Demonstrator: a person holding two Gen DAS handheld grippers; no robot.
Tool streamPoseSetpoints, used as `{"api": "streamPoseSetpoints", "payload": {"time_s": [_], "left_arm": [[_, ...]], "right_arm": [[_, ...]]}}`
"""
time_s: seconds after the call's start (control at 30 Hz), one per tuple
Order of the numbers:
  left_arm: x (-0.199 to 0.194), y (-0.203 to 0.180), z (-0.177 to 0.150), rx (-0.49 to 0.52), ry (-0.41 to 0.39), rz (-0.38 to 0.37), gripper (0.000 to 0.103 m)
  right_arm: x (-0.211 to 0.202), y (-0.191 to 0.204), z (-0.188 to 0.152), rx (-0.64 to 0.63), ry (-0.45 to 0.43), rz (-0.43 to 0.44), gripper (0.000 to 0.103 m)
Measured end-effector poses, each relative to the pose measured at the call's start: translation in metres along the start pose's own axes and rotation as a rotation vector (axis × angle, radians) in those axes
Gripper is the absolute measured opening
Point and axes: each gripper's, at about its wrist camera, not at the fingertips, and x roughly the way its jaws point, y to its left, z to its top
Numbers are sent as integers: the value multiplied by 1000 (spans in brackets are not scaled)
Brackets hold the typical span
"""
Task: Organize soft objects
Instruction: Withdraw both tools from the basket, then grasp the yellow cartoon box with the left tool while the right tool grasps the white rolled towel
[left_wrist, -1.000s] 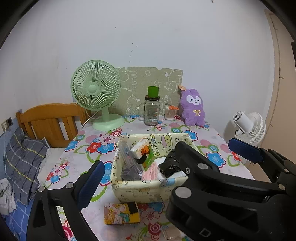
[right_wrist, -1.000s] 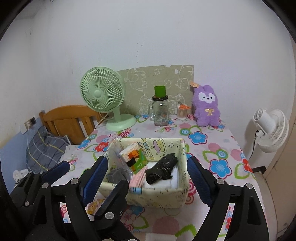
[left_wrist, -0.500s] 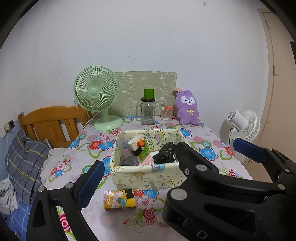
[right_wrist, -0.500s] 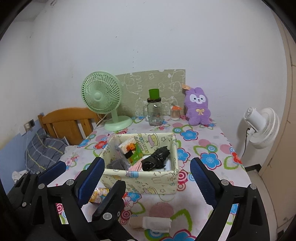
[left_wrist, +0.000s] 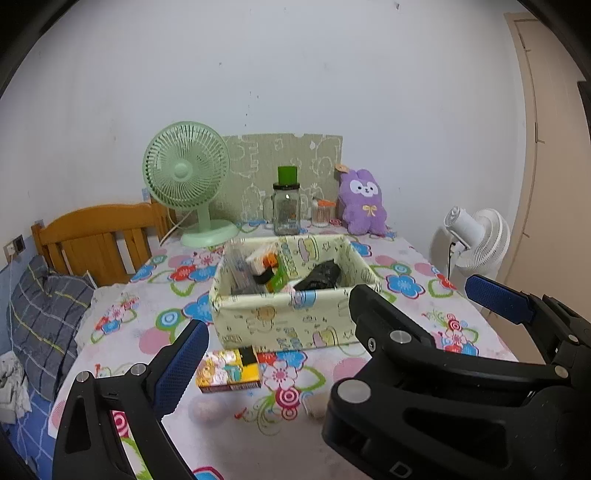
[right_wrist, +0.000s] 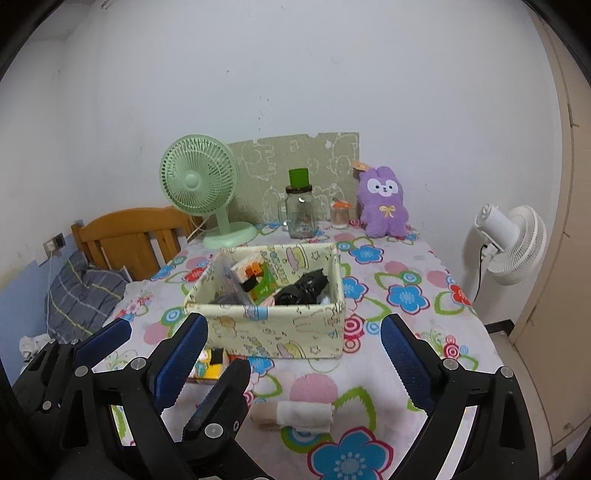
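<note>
Your right claw (right_wrist: 291, 363) stands wide apart with nothing between its blue pads. Your left claw (left_wrist: 332, 325) likewise stands apart and empty.

The landmark is the pale yellow-green fabric storage box with cartoon print (right_wrist: 273, 332), sitting mid-desk on the flower-patterned cloth of the desk (right_wrist: 406, 280). Inside the box lie a crumpled black soft item (right_wrist: 303, 290), on its right side, and several packets on its left side.

Just in front of the box, nearer you, a rolled beige-and-white cloth bundle (right_wrist: 291, 415) lies flat on the desk, between your right claw's fingers but untouched. A small yellow printed carton (left_wrist: 229, 373) lies at the box's front left corner.

Behind the box stands a purple plush rabbit (right_wrist: 384, 203), upright against the wall.
</note>
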Motion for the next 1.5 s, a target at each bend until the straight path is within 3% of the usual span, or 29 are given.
{"api": "streamPoseSetpoints", "payload": {"time_s": [0.2,0.57,1.33,1.5], "left_arm": [[7,1,-14,-21,8,-8,99],[31,2,-46,-26,71,-17,100],[81,9,-88,3,233,-6,98],[90,9,-90,6,264,-9,91]], "right_arm": [[2,-1,-15,0,-17,5,96],[24,-4,-49,19,32,-10,96],[87,-17,-92,58,217,-12,96],[99,-18,-96,60,264,-27,96]]}}
